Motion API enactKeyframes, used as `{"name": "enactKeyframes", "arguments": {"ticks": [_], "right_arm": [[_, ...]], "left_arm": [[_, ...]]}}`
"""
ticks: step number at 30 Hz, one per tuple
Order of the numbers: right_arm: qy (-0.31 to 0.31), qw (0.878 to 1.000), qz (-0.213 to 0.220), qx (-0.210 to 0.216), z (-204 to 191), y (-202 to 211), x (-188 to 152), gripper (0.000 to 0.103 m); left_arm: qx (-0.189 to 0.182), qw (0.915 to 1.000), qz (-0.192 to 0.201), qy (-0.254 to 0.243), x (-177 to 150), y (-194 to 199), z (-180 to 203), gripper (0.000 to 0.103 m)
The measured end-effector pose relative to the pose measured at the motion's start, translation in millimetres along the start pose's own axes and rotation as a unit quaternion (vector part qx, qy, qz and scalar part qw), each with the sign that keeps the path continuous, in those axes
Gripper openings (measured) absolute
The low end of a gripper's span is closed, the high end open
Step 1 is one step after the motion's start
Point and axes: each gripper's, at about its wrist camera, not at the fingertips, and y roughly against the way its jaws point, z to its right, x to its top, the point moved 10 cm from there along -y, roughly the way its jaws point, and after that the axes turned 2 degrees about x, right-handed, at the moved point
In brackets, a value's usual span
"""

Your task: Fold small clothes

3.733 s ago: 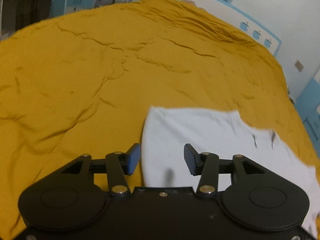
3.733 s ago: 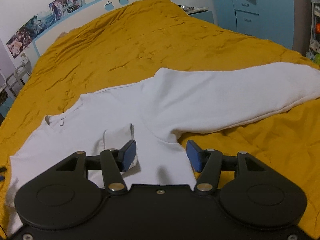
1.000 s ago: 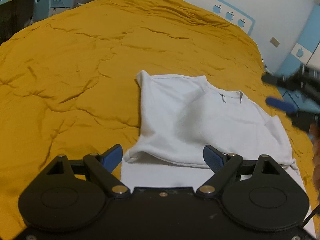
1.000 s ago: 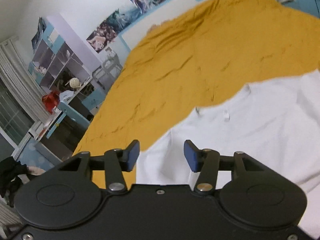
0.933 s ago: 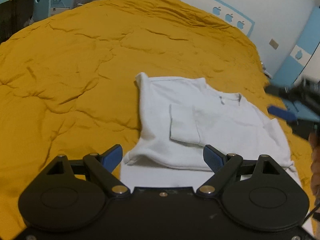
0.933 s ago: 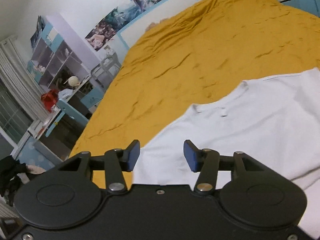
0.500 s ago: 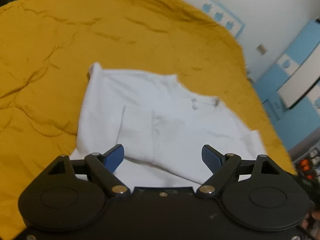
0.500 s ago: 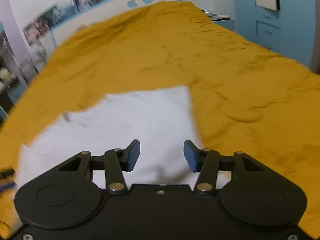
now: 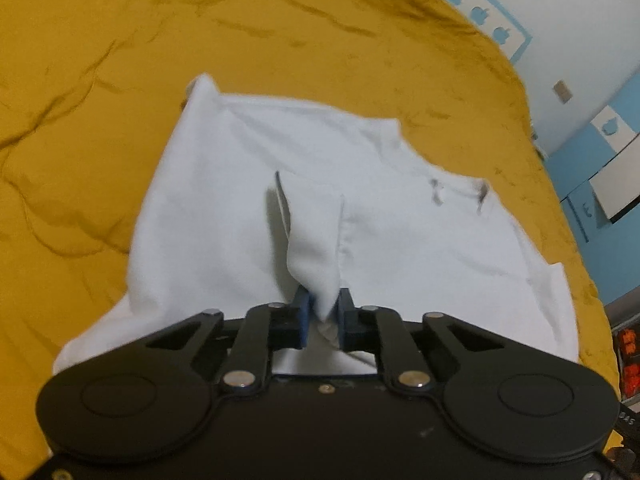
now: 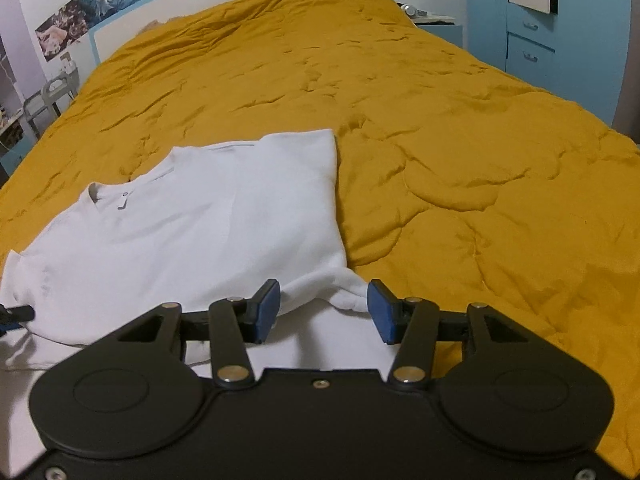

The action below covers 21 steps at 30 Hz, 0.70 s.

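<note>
One left gripper closing on white shirt cuff, right gripper jaws apart, empty.

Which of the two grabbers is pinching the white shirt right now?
The left gripper: its blue pads are closing on a raised fold of the white shirt. The right gripper is open, gripping nothing.

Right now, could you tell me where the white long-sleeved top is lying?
The white long-sleeved top lies on the mustard-yellow quilt, left of centre in the right wrist view; a raised fold of it is pinched in the closing left gripper.
</note>
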Motion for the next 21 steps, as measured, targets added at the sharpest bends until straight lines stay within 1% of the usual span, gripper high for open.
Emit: {"name": "enactKeyframes", "arguments": {"ticks": [3, 4, 5, 7, 8, 9, 10, 11, 13, 15, 17, 19, 20, 21], "right_arm": [[0.001, 1.0, -0.002, 0.0, -0.4, -0.7, -0.9, 0.05], [0.002, 1.0, -0.002, 0.0, -0.2, 0.0, -0.8, 0.05], [0.004, 1.0, -0.002, 0.001, 0.2, 1.3, -0.6, 0.05], [0.011, 1.0, -0.003, 0.001, 0.5, 2.4, -1.1, 0.05], [0.012, 1.0, -0.003, -0.002, 0.8, 2.1, -2.0, 0.05], [0.013, 1.0, -0.005, -0.004, 1.8, 1.4, -3.0, 0.05], [0.011, 1.0, -0.009, -0.005, 2.5, 0.3, -4.5, 0.05], [0.008, 1.0, -0.012, -0.006, 2.6, -0.4, -5.4, 0.05], [0.007, 1.0, -0.014, -0.009, 3.1, -0.3, -6.5, 0.05], [0.008, 1.0, -0.018, -0.013, 4.2, 1.1, -7.2, 0.05], [0.01, 1.0, -0.02, -0.017, 6.2, 4.7, -7.3, 0.05], [0.008, 1.0, -0.016, -0.015, 8.5, 11.0, -7.0, 0.05], [0.007, 1.0, -0.013, -0.014, 9.5, 14.9, -6.7, 0.05], [0.006, 1.0, -0.01, -0.014, 10.1, 18.1, -6.2, 0.05]], "left_arm": [[-0.017, 0.9986, 0.05, -0.005, 6.8, 32.1, 7.5, 0.009], [-0.019, 0.9979, 0.062, -0.009, 7.7, 42.5, 7.9, 0.009], [-0.013, 0.9974, 0.069, -0.017, 7.2, 52.7, 5.1, 0.009], [0.005, 0.9979, 0.062, -0.02, 2.8, 56.4, -5.7, 0.009], [0.011, 0.9985, 0.05, -0.021, -3.9, 51.2, -14.5, 0.01], [0.017, 0.9992, 0.026, -0.024, -11.1, 41.0, -21.6, 0.014], [0.031, 0.9992, 0.009, -0.022, -17.8, 29.6, -31.5, 0.021], [0.042, 0.9988, 0.002, -0.025, -21.3, 22.6, -37.3, 0.032], [0.04, 0.9987, 0.006, -0.032, -23.2, 20.2, -40.6, 0.037], [0.037, 0.9987, 0.011, -0.034, -21.3, 28.1, -37.7, 0.062], [0.043, 0.9979, 0.02, -0.045, -18.4, 44.2, -35.0, 0.063], [0.051, 0.9956, 0.038, -0.069, -12.2, 61.2, -31.2, 0.068], [0.055, 0.9943, 0.047, -0.078, -8.8, 69.9, -30.7, 0.073], [0.054, 0.9934, 0.056, -0.084, -9.2, 78.0, -29.7, 0.073]]}}
